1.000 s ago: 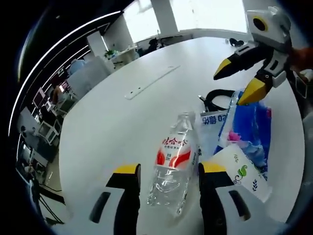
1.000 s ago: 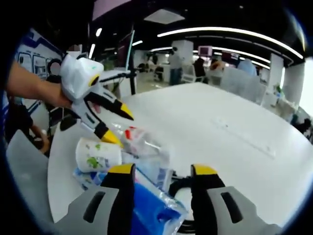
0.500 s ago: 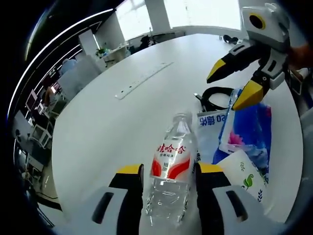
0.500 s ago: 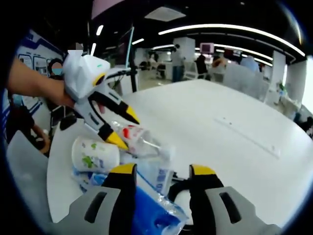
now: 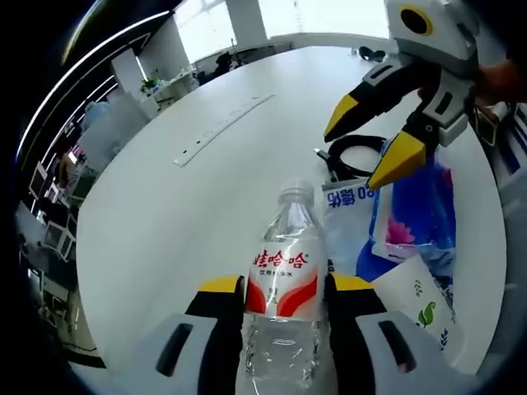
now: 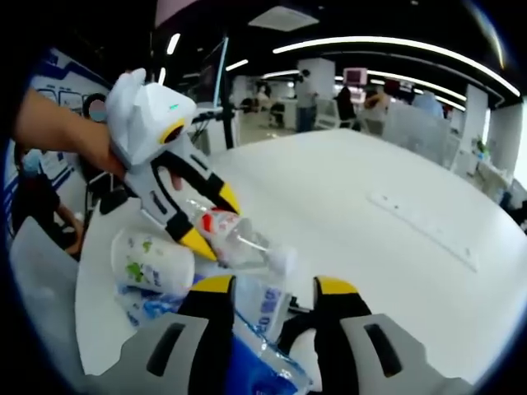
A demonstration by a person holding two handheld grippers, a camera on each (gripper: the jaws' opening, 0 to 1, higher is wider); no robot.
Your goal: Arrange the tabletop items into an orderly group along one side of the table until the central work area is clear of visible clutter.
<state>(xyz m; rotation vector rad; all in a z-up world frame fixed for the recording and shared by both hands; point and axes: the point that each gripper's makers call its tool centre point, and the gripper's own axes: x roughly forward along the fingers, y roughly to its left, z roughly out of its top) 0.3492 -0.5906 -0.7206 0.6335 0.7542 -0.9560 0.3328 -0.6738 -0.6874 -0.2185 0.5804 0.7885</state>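
White round table (image 5: 206,206) in open-plan office w/ ceiling strip lights. Left gripper (image 5: 284,284) clamps water bottle (image 5: 284,271); right gripper (image 6: 265,284) jaws pinch blue pack (image 6: 255,362).

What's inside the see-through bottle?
The water bottle looks empty: its clear plastic shows no liquid line. A red and white label wraps its middle and hides that part, and the left gripper fingers cover its sides lower down.

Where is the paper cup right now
In the left gripper view the paper cup lies at lower right, beside the clear water bottle and against the blue tissue pack. In the right gripper view it sits at lower left.
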